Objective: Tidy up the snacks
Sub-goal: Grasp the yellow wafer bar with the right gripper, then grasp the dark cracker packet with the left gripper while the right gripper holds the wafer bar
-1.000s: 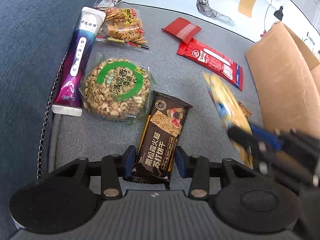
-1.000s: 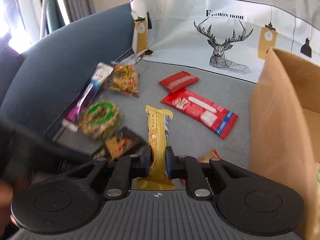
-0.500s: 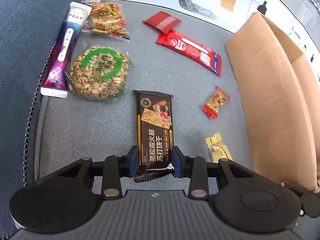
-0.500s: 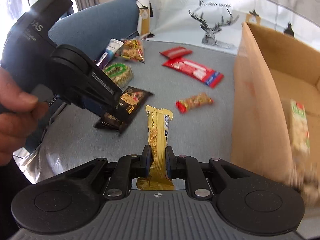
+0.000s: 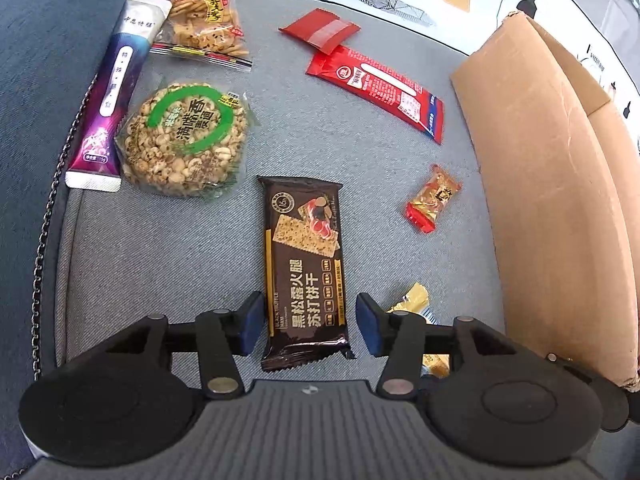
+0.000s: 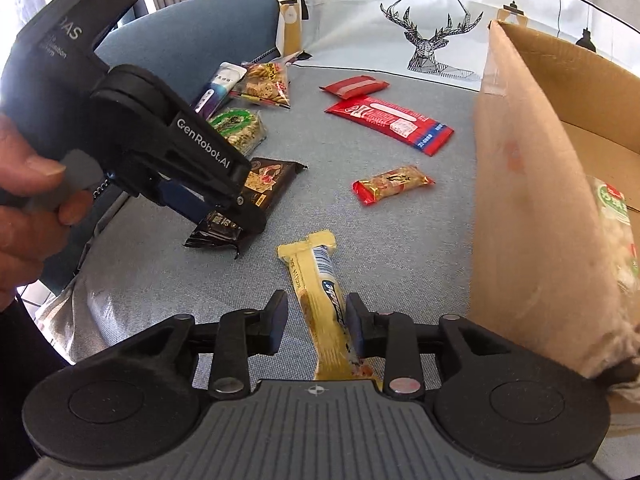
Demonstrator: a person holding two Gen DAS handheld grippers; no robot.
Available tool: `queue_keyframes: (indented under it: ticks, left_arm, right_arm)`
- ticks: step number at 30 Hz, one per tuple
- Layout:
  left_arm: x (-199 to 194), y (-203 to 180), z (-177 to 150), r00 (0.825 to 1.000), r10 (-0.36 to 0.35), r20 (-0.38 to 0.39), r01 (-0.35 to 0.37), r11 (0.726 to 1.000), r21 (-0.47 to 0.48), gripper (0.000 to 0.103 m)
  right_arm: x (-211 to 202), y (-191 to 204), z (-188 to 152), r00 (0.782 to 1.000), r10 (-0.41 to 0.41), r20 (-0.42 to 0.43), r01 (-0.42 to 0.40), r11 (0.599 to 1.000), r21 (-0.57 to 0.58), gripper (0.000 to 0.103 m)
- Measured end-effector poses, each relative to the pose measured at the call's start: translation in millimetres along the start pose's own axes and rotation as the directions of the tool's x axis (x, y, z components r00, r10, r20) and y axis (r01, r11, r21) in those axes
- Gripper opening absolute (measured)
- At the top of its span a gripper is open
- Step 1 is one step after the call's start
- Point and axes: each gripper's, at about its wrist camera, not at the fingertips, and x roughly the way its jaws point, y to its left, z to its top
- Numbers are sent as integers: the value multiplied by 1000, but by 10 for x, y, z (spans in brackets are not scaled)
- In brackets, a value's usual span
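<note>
A dark brown cracker pack (image 5: pixel 306 264) lies flat on the grey cushion (image 5: pixel 160 264). My left gripper (image 5: pixel 310 326) straddles its near end, jaws opening, both blue pads clear of the wrapper. From the right wrist view, that left gripper (image 6: pixel 230 210) hovers over the same pack (image 6: pixel 268 180), held by a hand (image 6: pixel 24 200). A yellow bar (image 6: pixel 320 288) lies tilted on the cushion between the opening jaws of my right gripper (image 6: pixel 316 322); it leans against the right pad without being pinched. The bar's tip (image 5: pixel 416 302) shows beside the left gripper.
An open cardboard box (image 5: pixel 540 180) stands at the right, with a green-and-white packet (image 6: pixel 614 208) inside. Loose on the cushion: a purple stick pack (image 5: pixel 116 92), round peanut cake (image 5: pixel 188 140), cracker bag (image 5: pixel 204 24), two red packets (image 5: pixel 380 88), a red-gold candy (image 5: pixel 432 200).
Both grippers have opened. The left one let go of the brown pack. The right one released the yellow bar, which now lies slanted on the cushion.
</note>
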Motion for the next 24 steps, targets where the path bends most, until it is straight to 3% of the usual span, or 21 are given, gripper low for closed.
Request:
queue_keyframes:
  ticks: [24]
  left_arm:
    - [75,-132,76,999,52,11,-52,999,-2,60]
  right_arm:
    - [148,-11,11,1000,0,-25,0,1000,15,34]
